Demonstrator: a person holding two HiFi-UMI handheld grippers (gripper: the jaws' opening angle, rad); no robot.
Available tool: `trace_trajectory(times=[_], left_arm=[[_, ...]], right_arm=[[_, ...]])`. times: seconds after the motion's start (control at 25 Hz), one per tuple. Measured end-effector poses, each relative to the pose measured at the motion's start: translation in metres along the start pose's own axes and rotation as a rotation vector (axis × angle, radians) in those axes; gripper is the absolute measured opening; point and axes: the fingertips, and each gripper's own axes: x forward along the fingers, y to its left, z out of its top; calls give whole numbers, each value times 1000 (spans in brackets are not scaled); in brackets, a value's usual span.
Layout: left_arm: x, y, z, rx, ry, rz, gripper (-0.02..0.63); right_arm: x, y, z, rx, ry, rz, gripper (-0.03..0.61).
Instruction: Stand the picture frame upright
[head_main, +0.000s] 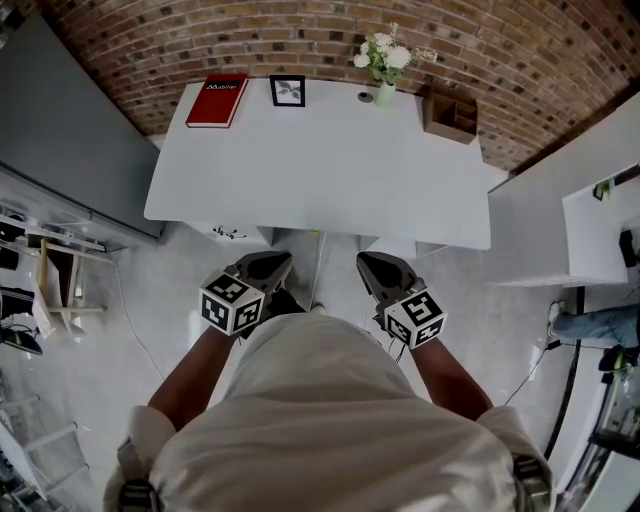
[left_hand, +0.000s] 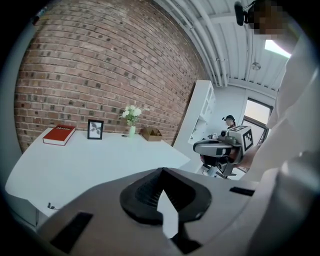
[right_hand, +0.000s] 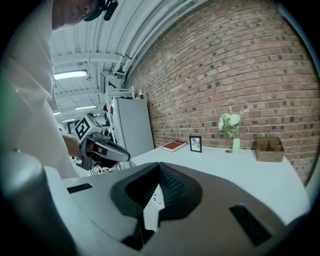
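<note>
A small black picture frame stands upright at the back of the white table, close to the brick wall. It also shows in the left gripper view and the right gripper view. Both grippers hang in front of the table's near edge, close to the person's body and far from the frame. My left gripper is shut and holds nothing; its closed tips point at the table. The right gripper is shut too, with nothing between its jaws.
A red book lies left of the frame. A vase of white flowers and a wooden organizer stand to its right. A grey cabinet flanks the table's left, white furniture its right. Another person is at far right.
</note>
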Motion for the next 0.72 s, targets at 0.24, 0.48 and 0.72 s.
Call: trace_trajectory(times=[0.24,0.48,0.72], left_arm=[[-3,4,-3,-6,-1,20,-5],[-1,9,-5,-14,-1,41,-5],[2,10,-8,-14,8,41,-5]], right_arm=[[0,0,-5,2,1,1,5],[3,-2,-9,5,-5,6,5],[3,-9,-7,15,-23,-7,5]])
